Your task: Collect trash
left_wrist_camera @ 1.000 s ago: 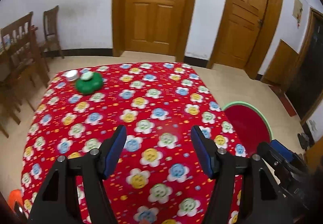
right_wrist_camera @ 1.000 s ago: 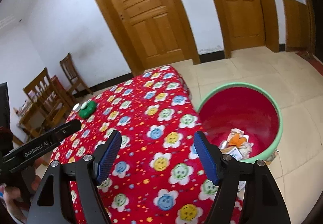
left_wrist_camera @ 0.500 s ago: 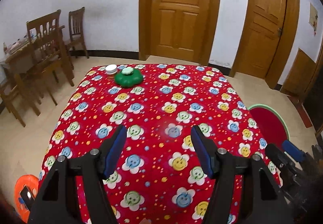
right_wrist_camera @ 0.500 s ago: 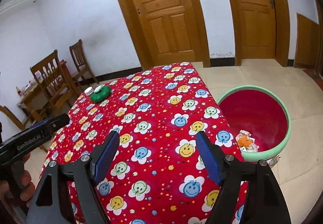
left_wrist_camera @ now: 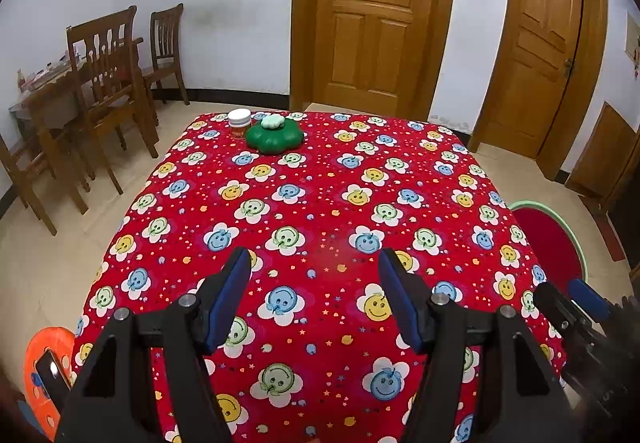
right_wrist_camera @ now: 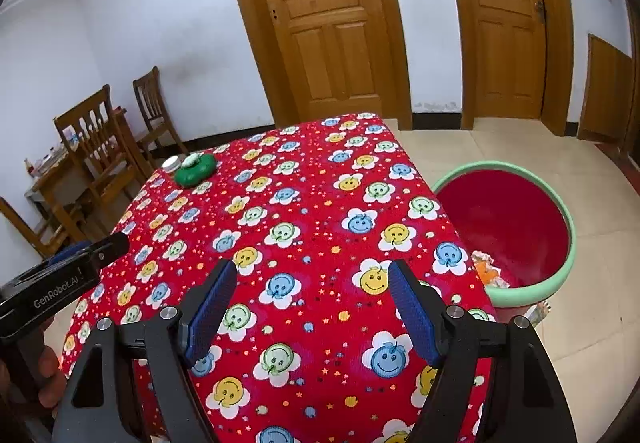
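A red bin with a green rim [right_wrist_camera: 532, 227] stands on the floor right of the table; crumpled trash [right_wrist_camera: 486, 275] lies in its bottom. The bin also shows at the right edge of the left wrist view [left_wrist_camera: 556, 239]. My left gripper [left_wrist_camera: 314, 275] is open and empty above the near part of the red flowered tablecloth [left_wrist_camera: 320, 183]. My right gripper [right_wrist_camera: 308, 287] is open and empty above the tablecloth's [right_wrist_camera: 300, 203] near right part. I see no loose trash on the cloth.
A green flower-shaped box [left_wrist_camera: 274, 137] and a small white-lidded jar [left_wrist_camera: 239, 123] sit at the table's far left corner. Wooden chairs [left_wrist_camera: 104, 83] stand to the left. An orange stool with a phone on it [left_wrist_camera: 48, 367] is at the near left.
Both grippers have drawn back and risen from the table, and more of the cloth and room shows. The left view has swung left to centre on the table. Both stay open.
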A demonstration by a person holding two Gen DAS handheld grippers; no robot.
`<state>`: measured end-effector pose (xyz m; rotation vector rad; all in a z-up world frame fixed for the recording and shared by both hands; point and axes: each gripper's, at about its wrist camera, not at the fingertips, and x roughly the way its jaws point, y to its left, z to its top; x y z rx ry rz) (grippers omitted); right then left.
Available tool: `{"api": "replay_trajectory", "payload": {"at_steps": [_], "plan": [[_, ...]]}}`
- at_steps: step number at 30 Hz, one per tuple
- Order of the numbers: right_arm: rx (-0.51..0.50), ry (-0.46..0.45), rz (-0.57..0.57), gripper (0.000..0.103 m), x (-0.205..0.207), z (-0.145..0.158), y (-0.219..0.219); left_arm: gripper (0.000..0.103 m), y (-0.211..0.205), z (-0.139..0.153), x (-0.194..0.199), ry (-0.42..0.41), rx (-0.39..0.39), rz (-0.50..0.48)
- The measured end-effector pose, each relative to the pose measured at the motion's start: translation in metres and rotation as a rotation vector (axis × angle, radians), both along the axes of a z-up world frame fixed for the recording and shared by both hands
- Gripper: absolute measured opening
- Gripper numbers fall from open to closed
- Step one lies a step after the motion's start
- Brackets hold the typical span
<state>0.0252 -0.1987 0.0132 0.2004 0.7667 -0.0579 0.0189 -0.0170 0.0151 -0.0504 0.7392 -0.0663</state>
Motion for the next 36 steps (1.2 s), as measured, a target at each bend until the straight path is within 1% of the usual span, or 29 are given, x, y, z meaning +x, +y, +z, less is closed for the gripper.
{"api": "replay_trajectory", "payload": {"at_steps": [11, 36], "plan": [[0.000, 0.018, 0.004, 0.079, 0.0011, -0.0046, 0.0024, 0.066, 0.0028, -0.0042, 0.0029, 0.009, -0.007, 0.010], [0.001, 0.018, 0.004, 0.079, 0.0009, -0.0044, 0.0018, 0.066, 0.0037, -0.0036, 0.0045, 0.007, -0.006, 0.012]]}}
